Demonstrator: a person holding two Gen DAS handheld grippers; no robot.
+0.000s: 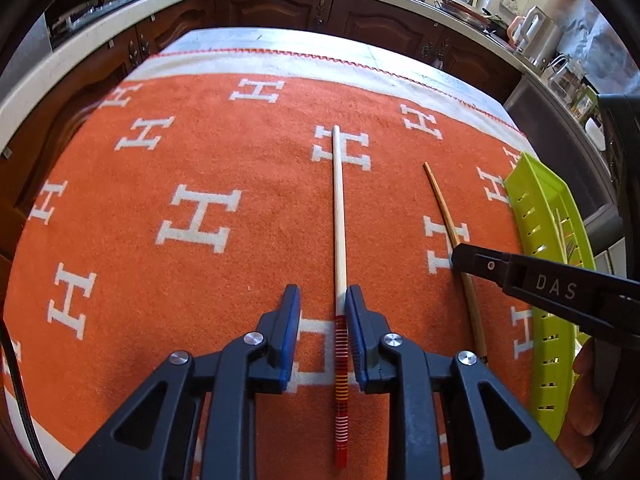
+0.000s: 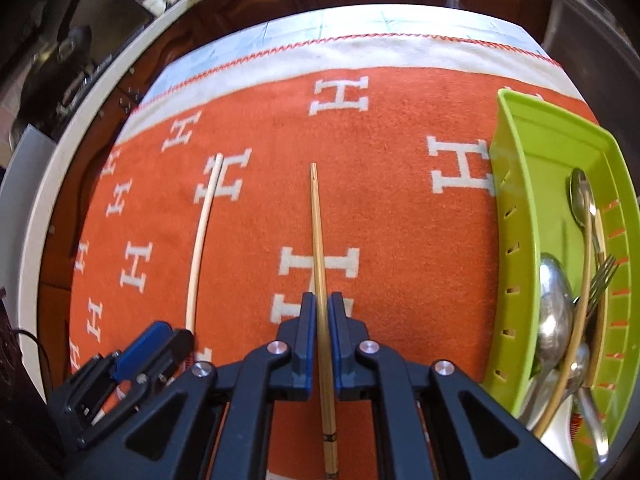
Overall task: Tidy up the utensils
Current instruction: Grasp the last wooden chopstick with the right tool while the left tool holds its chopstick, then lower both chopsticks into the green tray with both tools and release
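A pale chopstick with a red striped handle lies on the orange blanket; it also shows in the right wrist view. My left gripper is open, its blue pads either side of this chopstick, the right pad touching it. A brown bamboo chopstick lies to the right; it also shows in the left wrist view. My right gripper is shut on the bamboo chopstick. A green slotted tray at the right holds spoons, a fork and chopsticks.
The orange blanket with white H marks covers the table, white border at the far edge. Dark wooden cabinets and a pale counter run behind. The green tray sits at the table's right edge.
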